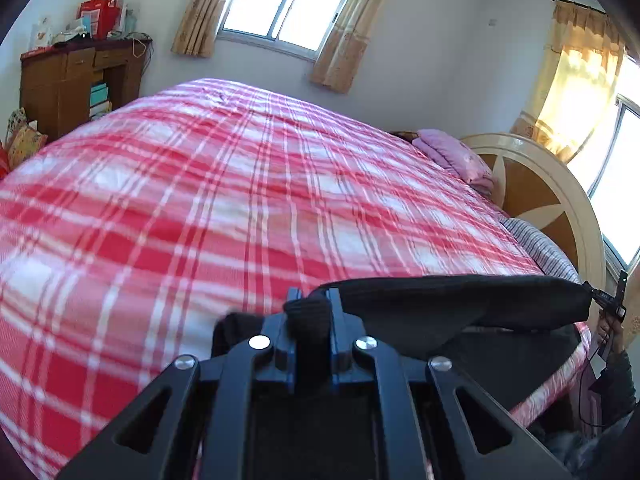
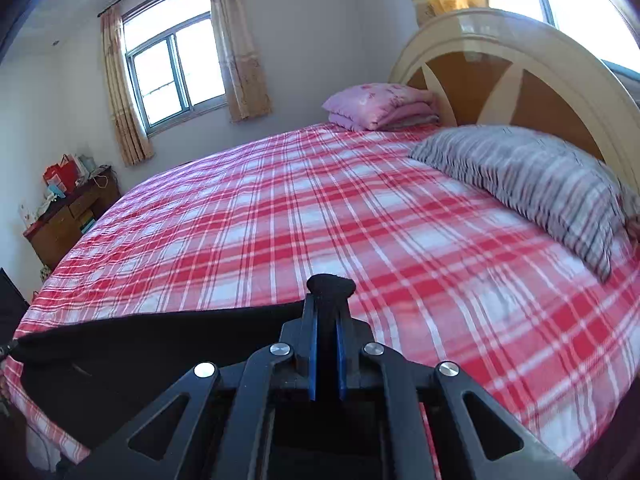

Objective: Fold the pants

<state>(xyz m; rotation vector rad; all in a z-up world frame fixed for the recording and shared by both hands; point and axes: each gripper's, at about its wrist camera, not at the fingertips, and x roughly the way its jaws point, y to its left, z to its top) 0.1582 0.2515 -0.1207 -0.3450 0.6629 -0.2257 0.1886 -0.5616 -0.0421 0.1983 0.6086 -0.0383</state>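
We hold the black pants (image 1: 460, 300) stretched taut above the near edge of the red plaid bed (image 1: 240, 200), our left gripper (image 1: 314, 300) and right gripper (image 2: 326, 300) each clamped nearly closed on a bunched end, the rest hanging toward the bed.

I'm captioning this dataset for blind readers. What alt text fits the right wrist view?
The right gripper is shut on a bunched edge of black pants, which stretch taut to the left over a bed with a red plaid sheet. A striped pillow and a folded pink quilt lie near the headboard.
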